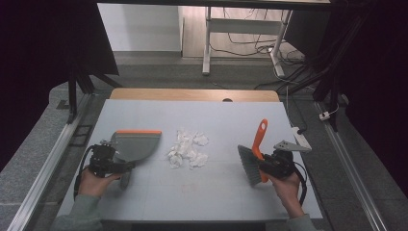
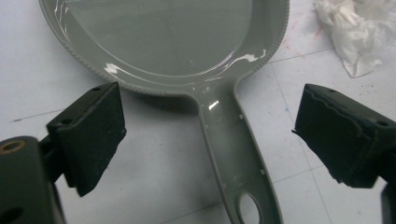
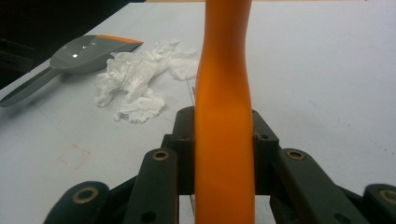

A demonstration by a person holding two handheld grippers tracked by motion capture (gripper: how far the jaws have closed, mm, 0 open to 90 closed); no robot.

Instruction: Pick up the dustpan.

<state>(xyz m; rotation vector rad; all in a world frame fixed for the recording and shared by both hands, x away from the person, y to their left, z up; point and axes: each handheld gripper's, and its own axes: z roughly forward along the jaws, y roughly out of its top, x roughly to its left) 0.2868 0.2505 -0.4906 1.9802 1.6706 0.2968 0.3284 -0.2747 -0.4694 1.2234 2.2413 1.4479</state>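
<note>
A grey dustpan with an orange front lip lies flat at the left of the table, its handle pointing toward the person. My left gripper is open, one jaw on each side of that handle with clear gaps. A heap of crumpled white paper lies mid-table, right of the pan. My right gripper is shut on the orange handle of a brush; its grey bristles point left and down, and the handle rises away from the person.
The light grey table top ends in a wooden strip at the far side. Metal rails run along both sides. A desk frame and cables stand on the floor beyond.
</note>
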